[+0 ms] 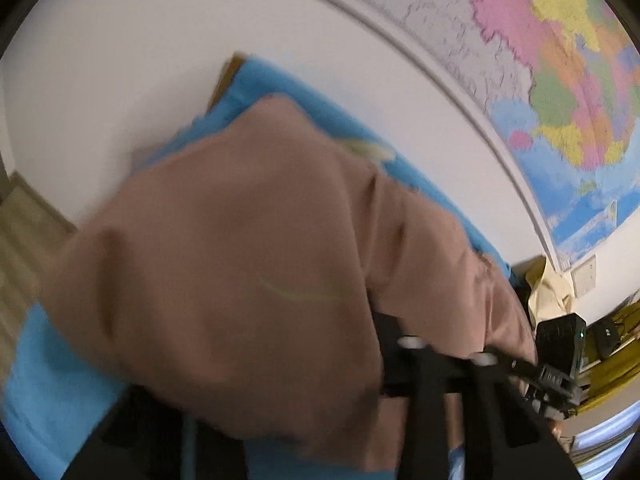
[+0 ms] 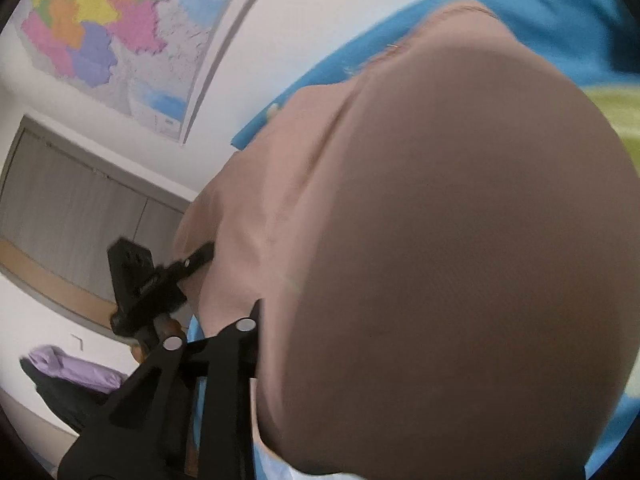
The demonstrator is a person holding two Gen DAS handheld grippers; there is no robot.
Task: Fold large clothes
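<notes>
Looking along my left gripper [image 1: 436, 356], I see a tan-brown garment [image 1: 240, 248] billowing up in front of the lens and filling most of the view. It drapes over my two black fingers [image 1: 424, 392], and the tips are buried in the cloth, so I cannot tell whether the jaws on this side are pinching fabric or standing a little apart. Under the garment lies a blue cover [image 1: 52, 392], showing at the lower left and again along the far edge by the white wall [image 1: 120, 60]. A coloured map [image 1: 560, 72] hangs on that wall to the upper right. My other gripper [image 1: 560, 360] shows at the right edge, just beside the garment's border, with a yellow cloth [image 1: 548, 292] behind it.

From my right gripper [image 2: 224, 336] the same garment [image 2: 440, 240] swells across the right side, very close and blurred. My fingers [image 2: 232, 380] run up into its lower left edge and their tips vanish beneath it; again I cannot tell the state of these jaws. The left gripper [image 2: 152, 280] touches the garment's left border. The blue cover [image 2: 540, 0] shows above, the map [image 2: 100, 20] at the top left, grey panels [image 2: 72, 216] below it, and a lilac bundle [image 2: 76, 368] low on the left.
</notes>
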